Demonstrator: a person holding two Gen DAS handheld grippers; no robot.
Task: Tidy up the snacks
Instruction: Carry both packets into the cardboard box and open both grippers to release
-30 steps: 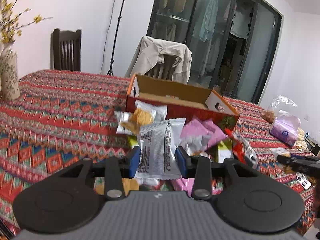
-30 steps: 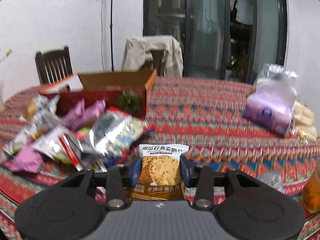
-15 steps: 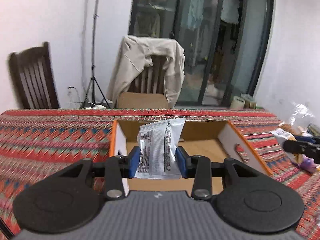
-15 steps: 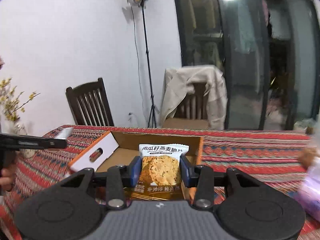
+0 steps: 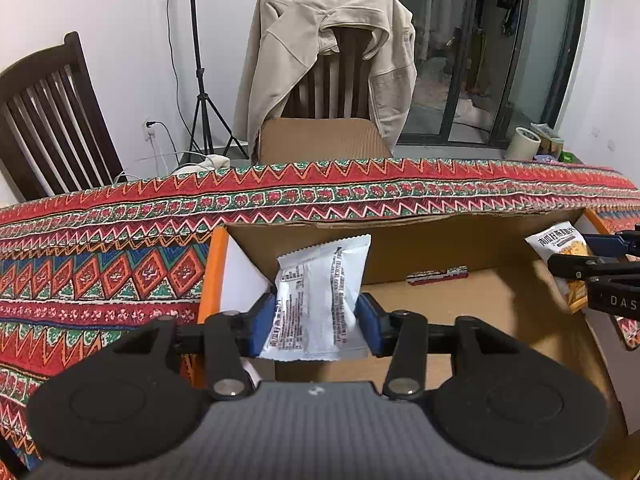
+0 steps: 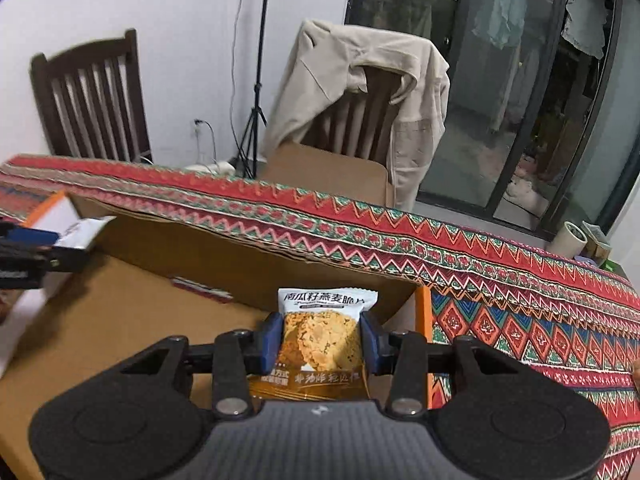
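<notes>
Silver snack packet [image 5: 320, 300] sits between the opening left fingers [image 5: 262, 322].

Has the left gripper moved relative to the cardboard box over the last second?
Yes. The left gripper, opening around the white packet, went from before the cardboard box to over it.

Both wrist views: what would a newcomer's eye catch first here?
A white snack packet sits between the left tool's opening blue pads, over the near left corner of an open cardboard box. The right tool grips an orange oat-crisp packet above the box's right end. Under the box lies a bright zigzag tablecloth.
</notes>
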